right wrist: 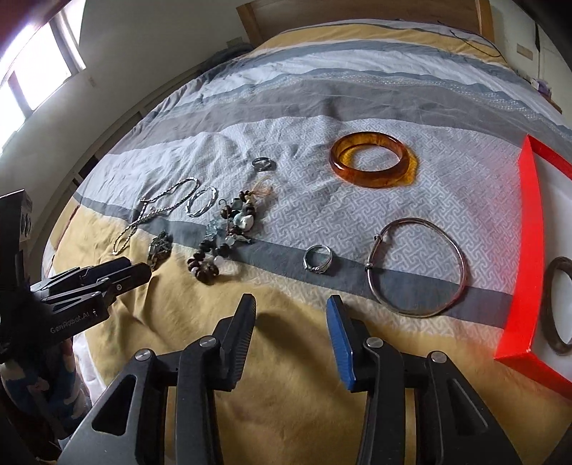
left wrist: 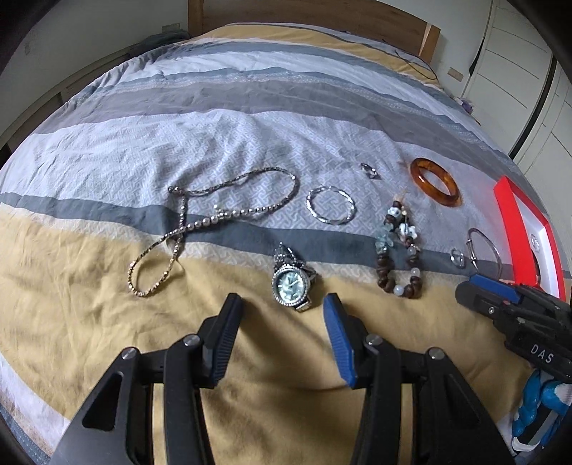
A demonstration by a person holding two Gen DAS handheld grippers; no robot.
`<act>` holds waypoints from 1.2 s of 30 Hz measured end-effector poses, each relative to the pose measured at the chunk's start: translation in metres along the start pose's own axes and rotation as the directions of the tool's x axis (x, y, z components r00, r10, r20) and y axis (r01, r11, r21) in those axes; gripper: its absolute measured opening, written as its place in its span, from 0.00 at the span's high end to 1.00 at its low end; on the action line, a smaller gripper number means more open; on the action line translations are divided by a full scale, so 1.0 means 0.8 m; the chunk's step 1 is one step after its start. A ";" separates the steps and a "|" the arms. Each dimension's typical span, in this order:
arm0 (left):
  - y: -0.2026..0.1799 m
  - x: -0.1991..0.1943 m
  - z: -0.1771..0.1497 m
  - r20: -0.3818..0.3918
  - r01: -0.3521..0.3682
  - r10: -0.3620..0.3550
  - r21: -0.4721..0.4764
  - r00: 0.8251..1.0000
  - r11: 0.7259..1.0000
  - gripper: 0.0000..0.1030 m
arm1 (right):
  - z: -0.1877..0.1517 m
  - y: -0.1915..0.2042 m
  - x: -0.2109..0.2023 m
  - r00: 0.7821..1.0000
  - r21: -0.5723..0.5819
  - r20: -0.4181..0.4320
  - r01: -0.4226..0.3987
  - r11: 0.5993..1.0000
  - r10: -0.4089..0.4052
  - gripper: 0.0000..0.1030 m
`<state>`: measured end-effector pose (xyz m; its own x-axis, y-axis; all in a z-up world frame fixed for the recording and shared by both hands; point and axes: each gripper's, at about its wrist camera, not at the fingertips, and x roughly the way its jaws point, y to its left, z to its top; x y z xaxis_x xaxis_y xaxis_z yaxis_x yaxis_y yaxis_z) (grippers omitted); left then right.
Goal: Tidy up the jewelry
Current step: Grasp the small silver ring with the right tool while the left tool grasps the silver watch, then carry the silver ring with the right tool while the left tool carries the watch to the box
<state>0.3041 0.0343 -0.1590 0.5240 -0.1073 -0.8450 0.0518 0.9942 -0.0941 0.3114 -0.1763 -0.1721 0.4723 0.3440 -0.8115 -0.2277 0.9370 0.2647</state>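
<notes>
Jewelry lies spread on a striped bed cover. In the left wrist view my left gripper is open, just short of a silver watch. A bead necklace, a twisted silver hoop, a beaded bracelet and an amber bangle lie beyond. In the right wrist view my right gripper is open and empty, short of a silver ring and a thin silver bangle. A red-rimmed box at the right holds a dark bangle.
A small ring lies farther back on the cover. The wooden headboard stands at the far end. White cupboards are at the right, a window at the left. My right gripper shows at the right edge of the left wrist view.
</notes>
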 end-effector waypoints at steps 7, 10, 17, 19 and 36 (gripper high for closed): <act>0.000 0.016 0.006 0.010 -0.007 0.007 0.004 1.000 1.000 0.68 | 0.019 -0.011 0.019 1.000 0.010 0.017 0.020 1.000 -0.020 0.65; 0.004 0.019 0.007 0.009 0.001 -0.001 -0.005 1.000 1.000 0.78 | 0.025 -0.010 0.026 0.999 0.002 0.019 0.033 0.999 -0.033 0.70; 0.009 0.021 0.008 0.004 0.011 -0.011 -0.017 1.000 1.000 0.82 | 0.027 -0.011 0.037 0.998 -0.026 0.014 0.061 0.998 -0.061 0.82; 0.010 0.019 0.009 0.001 0.014 -0.014 -0.022 1.000 1.000 0.82 | 0.027 -0.009 0.038 0.998 -0.033 0.013 0.063 0.997 -0.063 0.82; 0.002 -0.080 -0.009 0.069 0.022 -0.022 0.001 0.997 1.000 0.91 | 0.012 0.035 -0.068 0.995 -0.069 0.102 0.026 0.997 -0.019 0.82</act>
<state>0.2649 0.0426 -0.1088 0.5802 -0.1281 -0.8043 0.0640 0.9917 -0.1117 0.2874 -0.1682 -0.1156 0.5611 0.3303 -0.7590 -0.2731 0.9395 0.2069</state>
